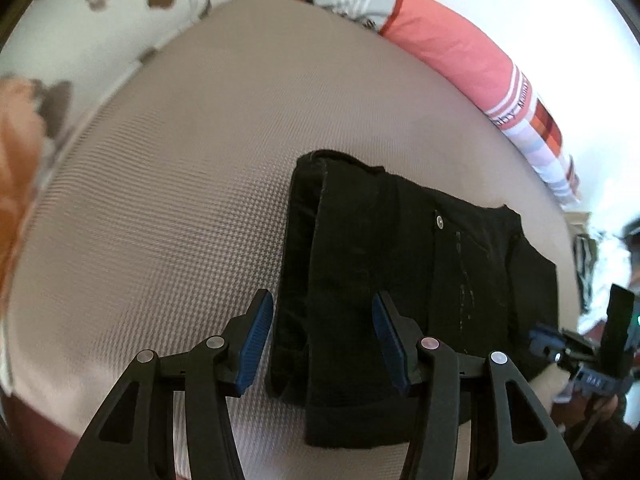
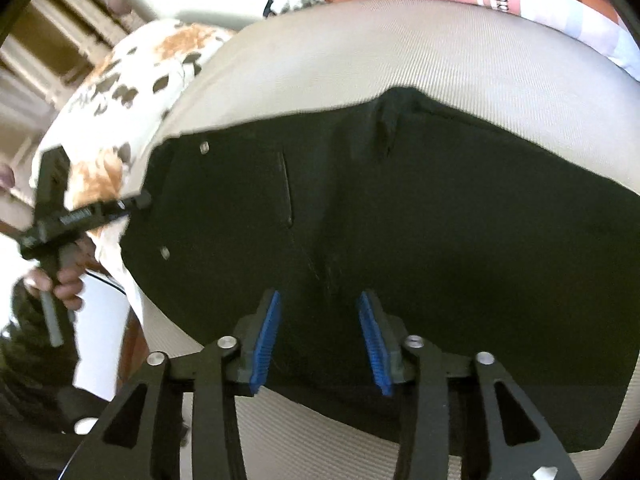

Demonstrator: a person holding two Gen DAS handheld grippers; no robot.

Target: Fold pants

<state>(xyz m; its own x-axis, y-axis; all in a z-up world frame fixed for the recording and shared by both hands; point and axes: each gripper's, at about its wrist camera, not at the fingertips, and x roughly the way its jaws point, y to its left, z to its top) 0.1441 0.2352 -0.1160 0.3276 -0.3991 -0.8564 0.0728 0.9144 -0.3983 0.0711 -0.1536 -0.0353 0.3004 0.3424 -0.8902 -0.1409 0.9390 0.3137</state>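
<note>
Black pants (image 1: 400, 280) lay folded on a grey bed (image 1: 180, 200). The left gripper (image 1: 322, 340) hung over one end of the pants with its blue pads wide apart, holding nothing. The right gripper (image 2: 318, 338) was open too, low over the cloth, maybe just touching it. A pink pillow (image 1: 452, 48) sat behind the bed.

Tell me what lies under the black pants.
The black pants rest on the beige textured mattress, which shows around them. Folded layers stack at their left edge; whatever lies between or beneath them is covered.
</note>
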